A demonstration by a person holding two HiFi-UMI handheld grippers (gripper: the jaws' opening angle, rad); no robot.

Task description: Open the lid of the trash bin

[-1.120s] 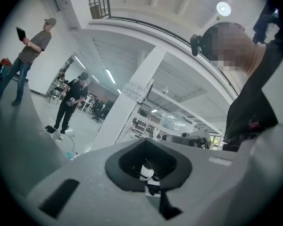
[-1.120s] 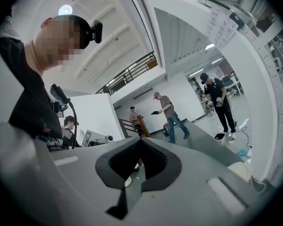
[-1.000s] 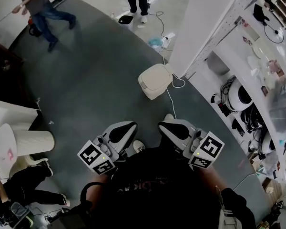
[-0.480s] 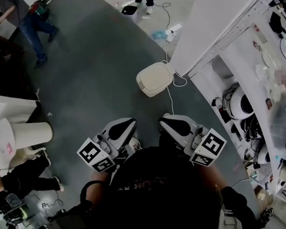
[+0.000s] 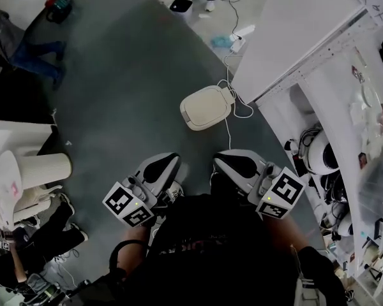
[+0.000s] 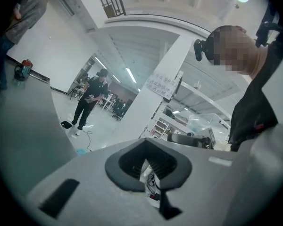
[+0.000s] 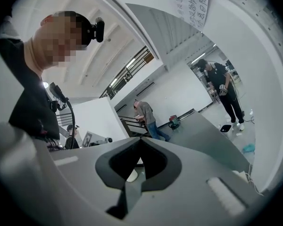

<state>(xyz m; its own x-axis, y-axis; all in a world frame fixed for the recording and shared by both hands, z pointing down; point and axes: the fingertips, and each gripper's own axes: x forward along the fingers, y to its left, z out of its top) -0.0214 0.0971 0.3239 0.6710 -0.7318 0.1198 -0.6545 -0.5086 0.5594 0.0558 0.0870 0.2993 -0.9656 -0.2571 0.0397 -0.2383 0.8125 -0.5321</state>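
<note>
The cream trash bin (image 5: 206, 107) stands on the dark grey floor with its lid down, beside the foot of a white pillar. Both grippers are held close in front of the person's body, well short of the bin and pointing toward it. My left gripper (image 5: 163, 169) has its jaws pressed together with nothing between them, as the left gripper view (image 6: 148, 173) also shows. My right gripper (image 5: 226, 164) looks the same, its jaws meeting along a seam in the right gripper view (image 7: 139, 166). Neither gripper view shows the bin.
A white cable (image 5: 230, 129) runs on the floor from the bin's right side toward the grippers. A white pillar (image 5: 287, 30) and cluttered shelves (image 5: 364, 139) line the right. A ribbed white pedestal (image 5: 41, 167) stands at left. People stand at the far back (image 5: 25, 50).
The surroundings have slid across the head view as the person walks toward the bin. Both grippers keep their place before the body and stay shut.
</note>
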